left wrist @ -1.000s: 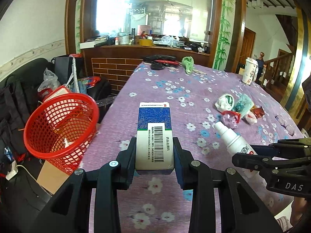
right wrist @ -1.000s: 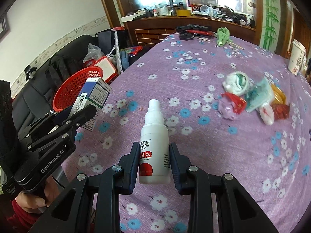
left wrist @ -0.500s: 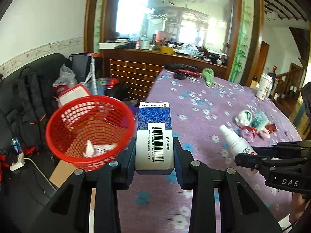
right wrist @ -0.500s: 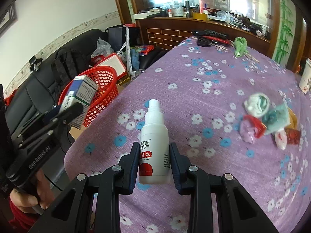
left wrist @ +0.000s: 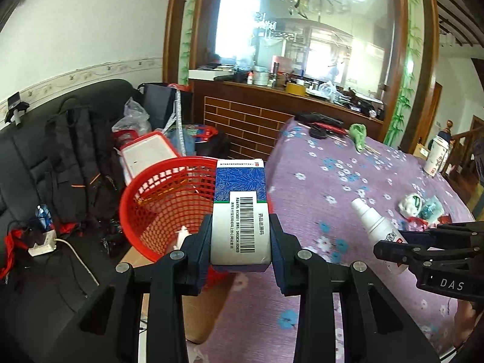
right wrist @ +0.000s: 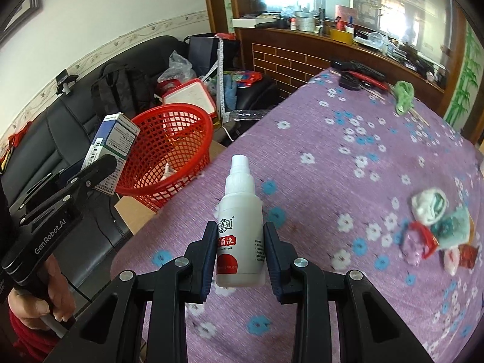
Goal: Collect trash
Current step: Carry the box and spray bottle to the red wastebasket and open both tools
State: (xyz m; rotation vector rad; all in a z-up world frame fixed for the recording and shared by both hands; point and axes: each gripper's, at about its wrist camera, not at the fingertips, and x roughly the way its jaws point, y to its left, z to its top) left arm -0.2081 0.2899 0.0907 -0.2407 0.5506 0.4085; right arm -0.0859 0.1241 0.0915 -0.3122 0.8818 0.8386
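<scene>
Left tool [left wrist: 241, 243] is clamped on a blue-and-white medicine box [left wrist: 241, 208], barcode side up, pads pressing both long sides. Box hangs over the near rim of the red basket [left wrist: 157, 199], off the desk edge. Right tool [right wrist: 240, 252] grips a white spray bottle [right wrist: 240, 227] w/ red label, upright between the pads, nozzle pointing away; it's above the desk [right wrist: 348, 157], just right of the basket. In the left view the same bottle [left wrist: 375, 227] shows at the right, tilted, held by the other tool.

Basket sits on a cardboard box [right wrist: 134, 211] beside the desk, on its left; a scrap of white trash [left wrist: 181, 236] lies inside. Desk has a purple floral cloth. Well right of the basket, on the cloth: a heap of wrappers [right wrist: 438, 227], white, teal, red. Far end of desk from the basket: green cloth [right wrist: 403, 95] & black-red tools [right wrist: 360, 75]. Behind the basket: black sofa [left wrist: 39, 163] w/ a backpack [left wrist: 78, 163].
</scene>
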